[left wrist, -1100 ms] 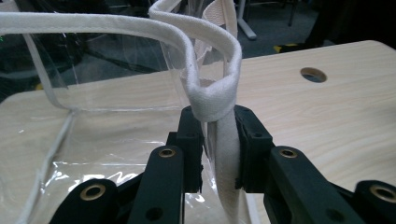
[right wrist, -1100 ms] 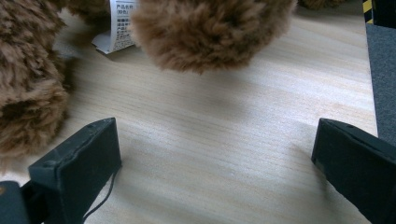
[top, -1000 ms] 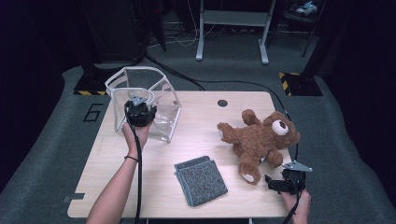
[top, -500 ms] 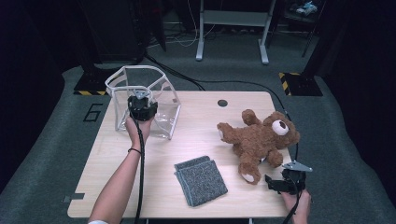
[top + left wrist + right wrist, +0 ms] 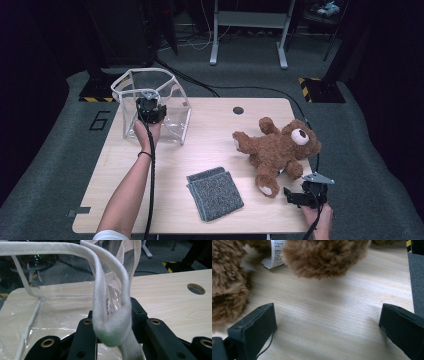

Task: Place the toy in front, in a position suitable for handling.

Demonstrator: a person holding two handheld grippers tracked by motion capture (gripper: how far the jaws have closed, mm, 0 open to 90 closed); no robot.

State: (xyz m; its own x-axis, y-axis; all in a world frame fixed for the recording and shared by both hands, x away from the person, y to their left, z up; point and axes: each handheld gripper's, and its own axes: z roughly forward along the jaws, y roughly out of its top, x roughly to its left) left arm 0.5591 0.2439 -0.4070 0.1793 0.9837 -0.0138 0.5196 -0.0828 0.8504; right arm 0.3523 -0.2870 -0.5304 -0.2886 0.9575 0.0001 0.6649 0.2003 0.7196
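The clear plastic bag [image 5: 172, 117] stood upright at the far left of the table [image 5: 210, 150], its mouth open and held in shape by a white webbing rim; its walls were see-through and creased, with white tape along the seams; one white fabric handle [image 5: 112, 322] was folded into a loop and pinched between the jaws of the left gripper [image 5: 149, 111], which sat at the bag's near side, with the strap rising from there to the rim.

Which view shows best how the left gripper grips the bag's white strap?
The left gripper view: the white strap sits bunched between the black jaws, close up. The high view shows the left gripper at the clear bag, its grip unreadable there.
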